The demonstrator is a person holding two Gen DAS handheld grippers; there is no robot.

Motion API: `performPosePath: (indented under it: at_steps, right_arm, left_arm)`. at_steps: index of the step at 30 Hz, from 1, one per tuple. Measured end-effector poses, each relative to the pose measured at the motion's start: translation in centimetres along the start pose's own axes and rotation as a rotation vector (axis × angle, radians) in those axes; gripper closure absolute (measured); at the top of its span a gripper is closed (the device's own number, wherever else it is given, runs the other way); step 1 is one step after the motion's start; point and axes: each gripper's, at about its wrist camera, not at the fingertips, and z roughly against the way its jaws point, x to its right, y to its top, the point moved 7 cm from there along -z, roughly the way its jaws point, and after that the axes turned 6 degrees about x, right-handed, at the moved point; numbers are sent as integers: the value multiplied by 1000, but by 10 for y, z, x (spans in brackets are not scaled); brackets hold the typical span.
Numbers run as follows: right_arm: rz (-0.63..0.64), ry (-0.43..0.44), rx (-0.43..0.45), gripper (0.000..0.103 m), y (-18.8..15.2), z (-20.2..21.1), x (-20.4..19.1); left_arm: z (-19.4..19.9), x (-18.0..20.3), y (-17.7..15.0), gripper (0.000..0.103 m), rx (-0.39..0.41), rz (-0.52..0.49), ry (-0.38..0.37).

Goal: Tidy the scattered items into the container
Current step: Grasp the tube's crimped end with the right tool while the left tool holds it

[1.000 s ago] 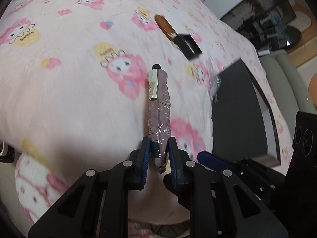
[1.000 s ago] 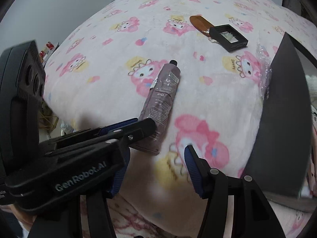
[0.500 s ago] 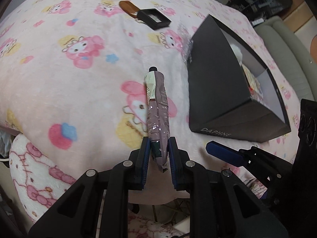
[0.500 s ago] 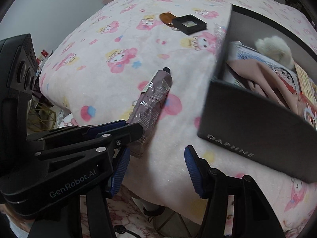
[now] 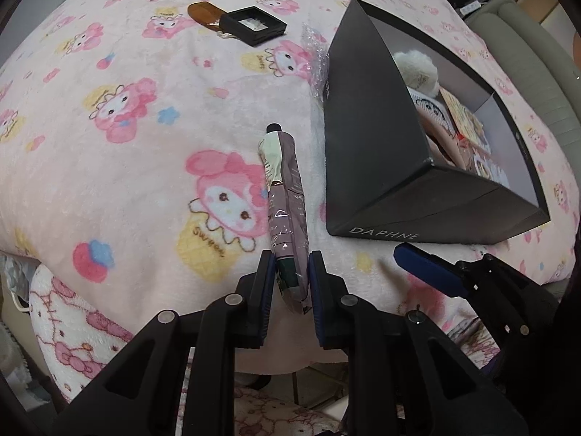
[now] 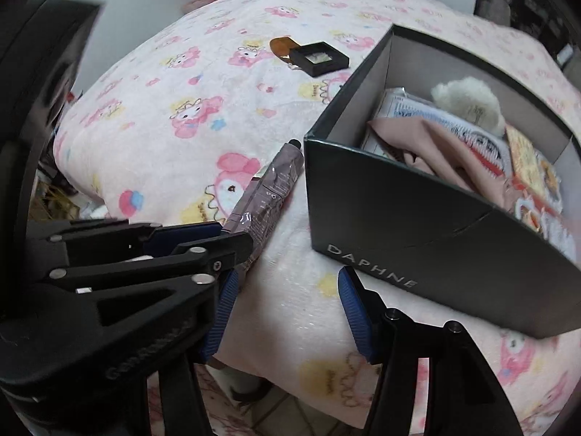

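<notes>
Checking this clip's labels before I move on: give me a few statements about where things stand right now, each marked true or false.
1. The left gripper is shut on the tube. True.
2. The right gripper holds the small black case. False: its jaws stand open with nothing between them, and the small black case lies on the blanket.
3. The tube is already inside the box. False: it is outside the box, beside its near corner.
4. The box already has things in it. True: cloth and a fluffy white thing show inside.
5. A brown thing lies next to the small black case. True.
</notes>
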Motion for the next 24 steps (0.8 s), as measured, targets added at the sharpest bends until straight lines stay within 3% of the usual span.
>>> performPosePath:
  at_steps: [7, 16, 19, 24]
  right_arm:
    - [-37, -16, -3, 48, 3, -20, 10]
    - [-42, 16, -25, 50, -2, -41, 12]
    - [-130, 73, -19, 65, -2, -39, 20]
    - [-158, 115, 13, 81, 1, -35, 25]
  left_arm:
    - [-8, -4, 3, 85, -13, 15, 25]
    - [-15, -11, 1, 86, -50, 50, -65]
    - [-13, -4, 1, 84, -49, 37, -98]
    - [-14, -1, 3, 83, -58, 64, -162]
